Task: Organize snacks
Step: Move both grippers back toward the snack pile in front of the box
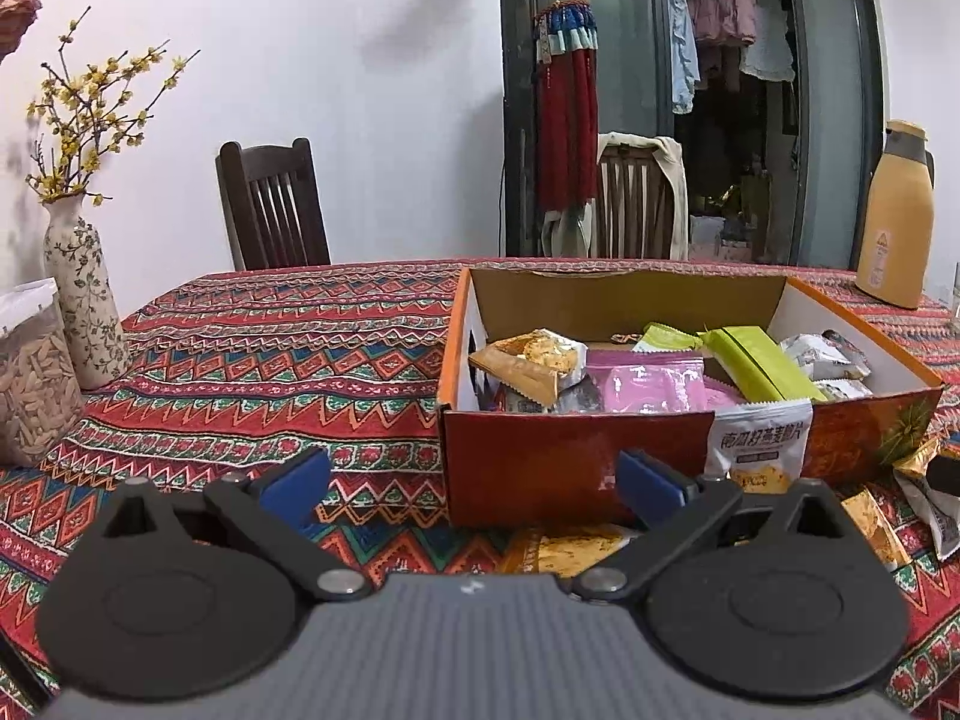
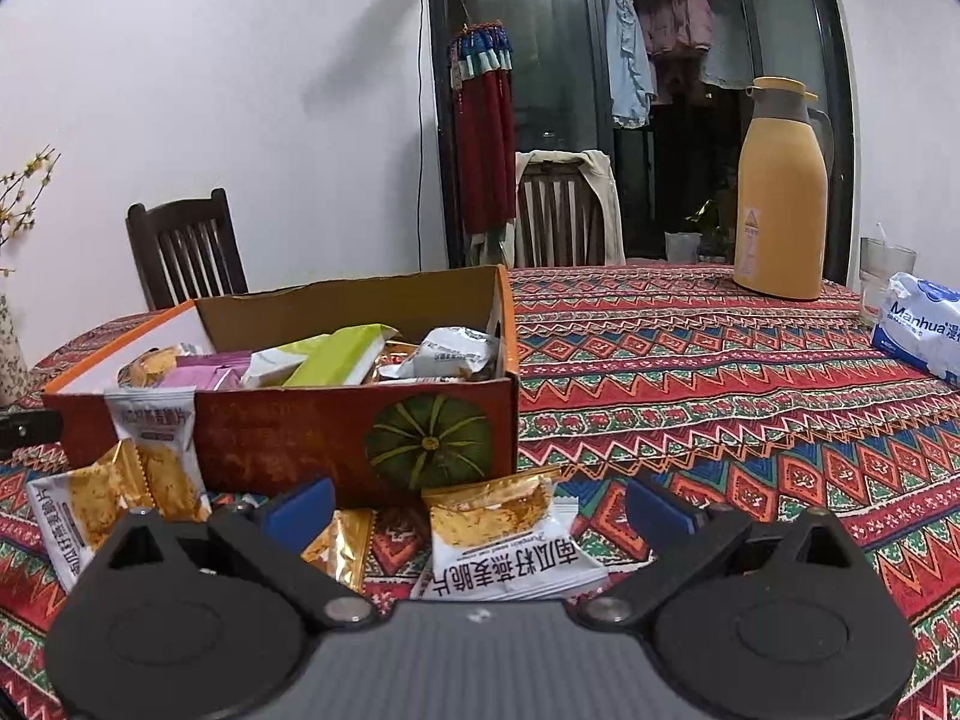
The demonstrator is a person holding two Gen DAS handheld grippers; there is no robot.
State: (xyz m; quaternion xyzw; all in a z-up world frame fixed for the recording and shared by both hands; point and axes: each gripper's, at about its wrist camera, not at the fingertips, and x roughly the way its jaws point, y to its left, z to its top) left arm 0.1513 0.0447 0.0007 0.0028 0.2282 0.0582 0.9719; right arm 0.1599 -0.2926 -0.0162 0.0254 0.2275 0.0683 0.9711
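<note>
Left tongs (image 1: 474, 477): spread wide, holding nothing, low in the frame before the box's left front corner.
Right tongs (image 2: 477, 507): spread wide, empty, at the bottom centre of the frame.
Cardboard box (image 1: 576, 456): open-topped, centre right of the left view, on the patterned tabletop (image 1: 270, 360); green (image 1: 759, 363), pink (image 1: 654, 387) and golden packets lie inside.
White snack packet (image 1: 759, 444): upright, leaning against the box's front wall.
Loose packet (image 2: 510, 546): flat on the cloth, between the right tongs' fingers, just before the box.
Yellow flask (image 2: 780, 192): upper right, well apart from the box.
</note>
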